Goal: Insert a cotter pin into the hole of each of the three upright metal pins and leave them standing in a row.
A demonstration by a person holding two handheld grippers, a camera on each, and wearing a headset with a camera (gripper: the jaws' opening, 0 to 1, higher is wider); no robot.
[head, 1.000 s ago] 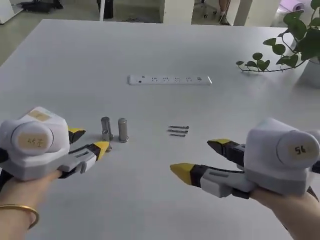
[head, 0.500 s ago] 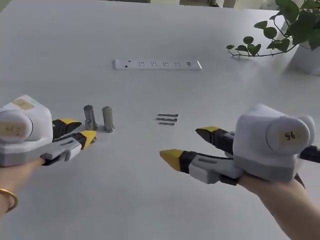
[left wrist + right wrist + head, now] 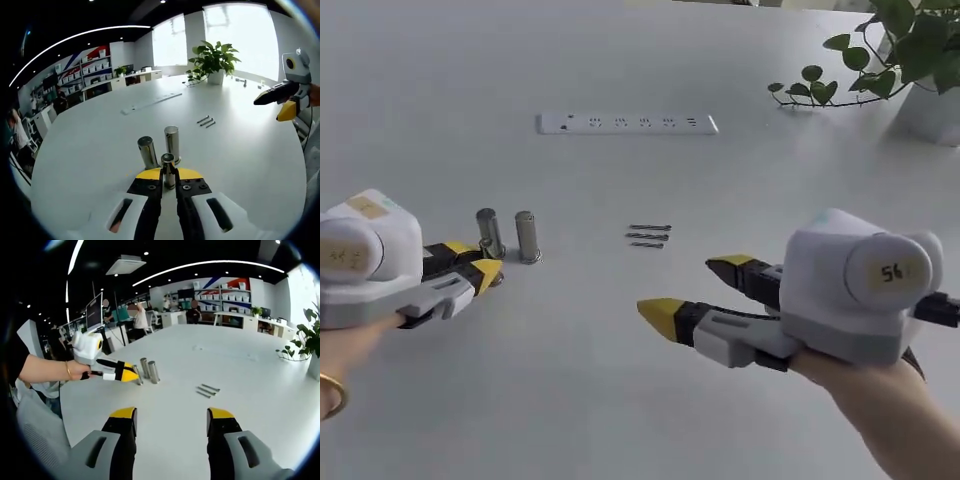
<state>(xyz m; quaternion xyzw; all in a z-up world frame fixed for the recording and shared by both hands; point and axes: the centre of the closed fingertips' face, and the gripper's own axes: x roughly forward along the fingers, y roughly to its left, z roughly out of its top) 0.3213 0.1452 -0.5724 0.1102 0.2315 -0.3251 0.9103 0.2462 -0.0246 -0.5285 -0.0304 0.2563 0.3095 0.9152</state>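
Three short steel pins stand upright left of centre on the white table. Two of them (image 3: 487,232) (image 3: 526,236) stand free, side by side. My left gripper (image 3: 480,260) is shut on the third, nearest pin (image 3: 167,167); the left gripper view has its yellow tips (image 3: 168,176) clamped round that pin, with the other two pins (image 3: 148,151) (image 3: 172,142) just beyond. Three cotter pins (image 3: 648,236) lie flat in a small stack to the right of them. My right gripper (image 3: 692,288) hovers open and empty, nearer to me than the cotter pins (image 3: 206,390).
A white power strip (image 3: 627,123) lies across the table farther back. A potted plant (image 3: 890,50) stands at the far right corner, its vine trailing over the tabletop. People and desks fill the room behind.
The left jaws have drawn together round the nearest pin and now grip it. The right gripper has barely moved. The head camera has tilted, shifting the scene up and left.
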